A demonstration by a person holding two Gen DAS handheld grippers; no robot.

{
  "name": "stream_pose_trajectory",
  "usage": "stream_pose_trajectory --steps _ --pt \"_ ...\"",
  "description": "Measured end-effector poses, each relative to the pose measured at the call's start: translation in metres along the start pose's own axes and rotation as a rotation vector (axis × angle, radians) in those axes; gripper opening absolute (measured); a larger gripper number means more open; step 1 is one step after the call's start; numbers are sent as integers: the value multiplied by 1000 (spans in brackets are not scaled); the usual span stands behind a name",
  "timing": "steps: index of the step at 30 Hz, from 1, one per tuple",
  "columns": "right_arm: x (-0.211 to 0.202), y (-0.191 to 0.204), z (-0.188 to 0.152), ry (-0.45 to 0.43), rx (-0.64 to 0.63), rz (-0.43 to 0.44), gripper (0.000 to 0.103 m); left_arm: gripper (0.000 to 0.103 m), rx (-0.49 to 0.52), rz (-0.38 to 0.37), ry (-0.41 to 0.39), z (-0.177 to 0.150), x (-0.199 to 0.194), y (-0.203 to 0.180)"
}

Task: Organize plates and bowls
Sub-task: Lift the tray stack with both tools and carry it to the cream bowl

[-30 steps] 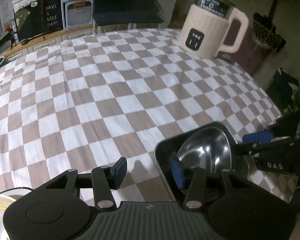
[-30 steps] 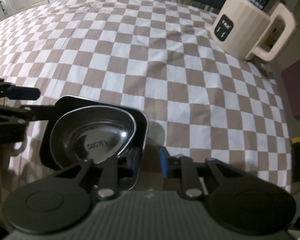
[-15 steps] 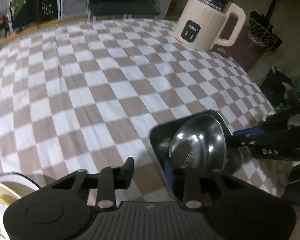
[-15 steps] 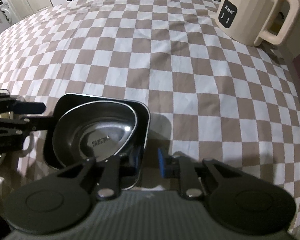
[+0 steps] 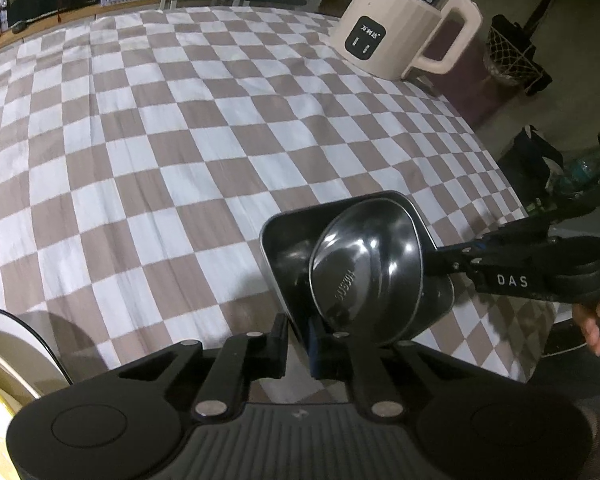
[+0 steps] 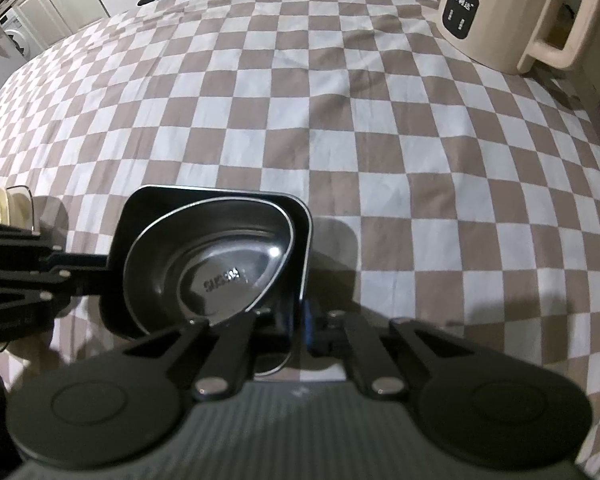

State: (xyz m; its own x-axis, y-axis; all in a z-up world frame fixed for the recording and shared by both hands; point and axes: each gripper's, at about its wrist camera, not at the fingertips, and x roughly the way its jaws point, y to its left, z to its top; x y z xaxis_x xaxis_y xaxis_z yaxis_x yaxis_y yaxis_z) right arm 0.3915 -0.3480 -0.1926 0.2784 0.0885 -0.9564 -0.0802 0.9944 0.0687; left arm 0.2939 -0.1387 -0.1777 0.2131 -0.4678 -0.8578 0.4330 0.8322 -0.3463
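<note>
I have both grippers on the same piece: a dark square tray (image 5: 284, 248) with a thin bright rim and rounded corners, held above the checkered tablecloth (image 5: 148, 152). Inside it sits a steel bowl (image 5: 364, 268), rounded-triangular, polished enough to throw highlights, with stamped lettering on its flat bottom that I cannot read.

My left gripper (image 5: 298, 338) has its fingers nearly pressed together, pinching the tray's near wall; the bowl lies just past the right finger, its rim overlapping that finger's tip. From the right wrist camera, my right gripper (image 6: 296, 322) is likewise pinching the tray (image 6: 300, 248) wall at its near right corner, one finger inside the tray and the blue-padded one outside. There the bowl (image 6: 220, 264) sits ahead and left of the fingers, tilted, its rim riding up toward the tray's edge.

Each gripper shows in the other's view, clamped on the opposite side of the tray.

Far ahead and right of the fingers, a cream kettle (image 5: 404, 28) stands upright on the cloth.
</note>
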Motion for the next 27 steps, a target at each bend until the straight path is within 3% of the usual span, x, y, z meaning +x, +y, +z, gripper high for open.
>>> stream_pose_trajectory --steps 8,14,27 --pt "-13 7 -2 -29 -1 7 6 10 27 33 -40 -1 -7 -3" --pt "-35 7 -3 -117 24 35 6 10 22 16 -162 5 -38 -2" --pt "-99 37 0 -411 26 135 6 10 -22 -3 -419 1 -127 11"
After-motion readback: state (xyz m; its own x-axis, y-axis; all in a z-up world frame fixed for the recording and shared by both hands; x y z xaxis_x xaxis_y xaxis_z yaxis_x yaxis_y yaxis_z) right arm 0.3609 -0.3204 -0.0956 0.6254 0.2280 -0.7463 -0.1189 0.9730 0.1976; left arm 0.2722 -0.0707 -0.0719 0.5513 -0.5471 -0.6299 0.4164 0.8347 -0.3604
